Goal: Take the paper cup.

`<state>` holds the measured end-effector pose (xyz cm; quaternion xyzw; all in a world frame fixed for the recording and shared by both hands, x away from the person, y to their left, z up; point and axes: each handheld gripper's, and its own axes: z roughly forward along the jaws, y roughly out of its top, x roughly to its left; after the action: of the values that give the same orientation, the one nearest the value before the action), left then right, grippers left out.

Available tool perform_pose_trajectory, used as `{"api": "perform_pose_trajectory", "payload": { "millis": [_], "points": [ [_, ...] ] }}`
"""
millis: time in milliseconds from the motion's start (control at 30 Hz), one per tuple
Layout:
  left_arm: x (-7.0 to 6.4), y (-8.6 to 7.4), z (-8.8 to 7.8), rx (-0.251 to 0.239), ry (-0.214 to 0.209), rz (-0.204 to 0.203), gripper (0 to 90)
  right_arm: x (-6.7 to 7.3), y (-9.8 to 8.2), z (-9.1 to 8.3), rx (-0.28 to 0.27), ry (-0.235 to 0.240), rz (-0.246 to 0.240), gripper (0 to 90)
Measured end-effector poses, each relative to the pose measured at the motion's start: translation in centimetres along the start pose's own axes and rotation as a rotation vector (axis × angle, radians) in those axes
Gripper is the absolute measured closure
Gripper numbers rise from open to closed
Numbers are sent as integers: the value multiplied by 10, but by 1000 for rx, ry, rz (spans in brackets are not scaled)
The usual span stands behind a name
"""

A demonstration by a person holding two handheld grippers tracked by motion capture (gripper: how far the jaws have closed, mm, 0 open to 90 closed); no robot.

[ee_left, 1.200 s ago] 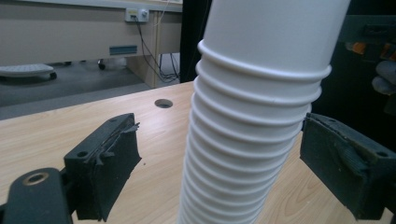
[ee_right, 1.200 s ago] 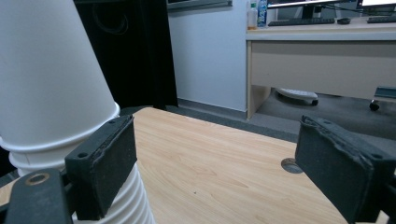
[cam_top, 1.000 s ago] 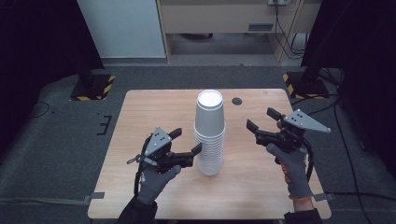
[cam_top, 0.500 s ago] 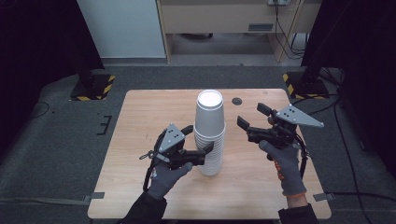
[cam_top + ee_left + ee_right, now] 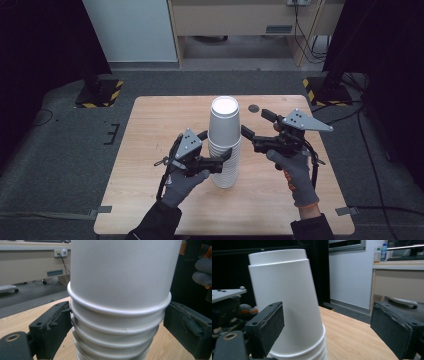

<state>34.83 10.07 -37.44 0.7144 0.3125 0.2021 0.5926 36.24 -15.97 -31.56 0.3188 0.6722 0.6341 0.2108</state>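
A tall stack of white paper cups (image 5: 223,142), nested upside down, stands near the middle of the wooden worktop (image 5: 150,130); every place below is given relative to that stack. The left tool (image 5: 220,161) sits low on the stack's left side, its jaws spread around the lower rims. In the left gripper view (image 5: 117,322) one pad touches the rolled rims while the other stands just beside them, so the stack is bracketed rather than firmly pinched. The right tool (image 5: 248,136) is on the stack's right, level with the top cup, jaws spread wide. In the right gripper view (image 5: 325,325) the top cup lies partly between its jaws, with one pad near its wall and the other well apart.

The step in hand looks like steadying the stack from below while lining up to lift off the top cup. The next move calls for the left tool to close on the lower rims, and for the right tool to centre on the top cup's wall, close gently so the paper does not crush, then pull straight up.

A small dark disc (image 5: 253,107) lies behind and to the right of the stack. No brand, label or writing can be read on the cups.
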Motion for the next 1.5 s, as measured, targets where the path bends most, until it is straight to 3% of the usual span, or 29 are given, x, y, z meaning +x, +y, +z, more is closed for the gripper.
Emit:
{"api": "perform_pose_trajectory", "payload": {
  "millis": [333, 533, 1000, 1233, 1500],
  "points": [
    [2, -1, 8, -3, -13, 13, 27, 14, 3, 19, 11, 94, -1, 112],
    [4, 1, 13, -13, -24, 13, 15, 22, 2, 31, 41, 125, -30, 112],
    [8, 1, 19, -12, -57, 17, 7, 27, -4, 53, 96, 138, -39, 112],
    [8, 1, 19, -13, -62, 18, 10, 26, -6, 59, 89, 151, -31, 127],
    [9, 1, 19, -14, -65, 22, 10, 26, -6, 58, 72, 155, -57, 141]
  ]
}}
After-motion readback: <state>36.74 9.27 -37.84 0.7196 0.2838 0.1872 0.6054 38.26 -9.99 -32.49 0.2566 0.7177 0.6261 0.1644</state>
